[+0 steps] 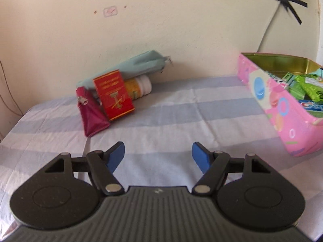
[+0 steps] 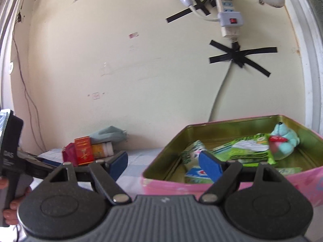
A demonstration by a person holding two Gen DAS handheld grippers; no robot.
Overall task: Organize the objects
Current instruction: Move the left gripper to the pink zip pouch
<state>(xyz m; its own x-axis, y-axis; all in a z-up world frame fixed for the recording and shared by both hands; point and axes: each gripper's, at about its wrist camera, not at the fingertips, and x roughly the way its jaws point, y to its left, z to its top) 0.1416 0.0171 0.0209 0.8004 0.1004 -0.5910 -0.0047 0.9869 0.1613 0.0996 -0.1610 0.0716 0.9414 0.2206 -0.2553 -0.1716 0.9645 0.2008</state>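
My left gripper hovers open over the striped cloth, nothing between its blue pads. Ahead of it, by the wall, stand a red box, a magenta pouch, a white bottle with a yellow label and a pale teal pouch. The pink tin is to its right. My right gripper is open and empty, just in front of the pink tin. The tin holds green packets, a toothpaste box and a teal plush toy.
A blue-and-white striped cloth covers the surface, which ends at a cream wall. A power strip and its cable are taped to the wall above the tin. The other gripper's body and a hand show at the right wrist view's left edge.
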